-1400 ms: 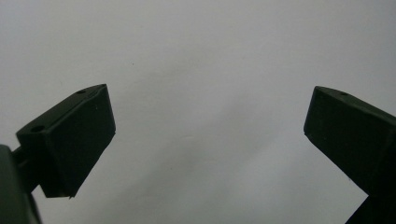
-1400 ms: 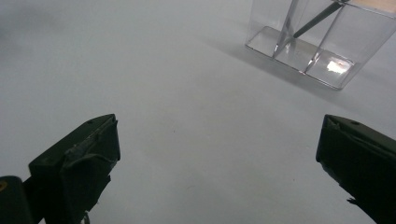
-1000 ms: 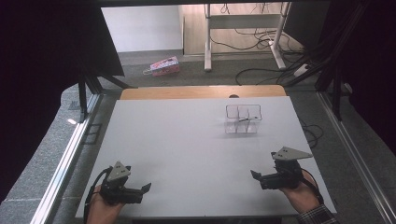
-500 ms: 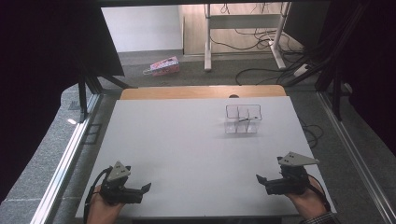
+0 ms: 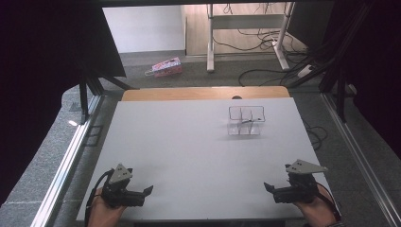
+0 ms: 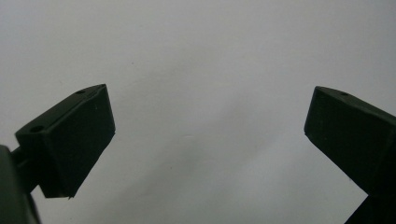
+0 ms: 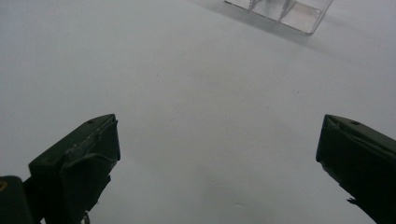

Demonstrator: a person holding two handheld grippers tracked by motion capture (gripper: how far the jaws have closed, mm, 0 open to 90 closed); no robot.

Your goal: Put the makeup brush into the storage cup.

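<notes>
I hold a claw in each hand, low over the white table (image 5: 189,142). My left claw (image 5: 147,190) is near the front left corner of the table. My right claw (image 5: 267,187) is near the front right corner. The two claws are well apart, and their tips point toward each other across the table.

My left claw (image 6: 205,121) is let go. Its two black jaws stand wide apart, and there is nothing between them but bare white table. My right claw (image 7: 217,149) is let go too. Its jaws are wide apart as well, with only white table between them.

Each claw has a grey plate with three corners on top. A black cable hangs from my left claw, near my left hand (image 5: 101,213). My right hand (image 5: 314,210) holds the other claw from behind.

The clear box (image 5: 246,120) is the thing nearest to my claws. It sits on the far right part of the table, well apart from both claws. It is closer to my right claw than to my left one. It has thin walls inside that split it into little rooms. I can see a corner of the clear box (image 7: 285,9) at the top of the right gripper view, far ahead of the jaws.

Behind the table, a pink and white packet (image 5: 166,67) lies on the grey floor.
</notes>
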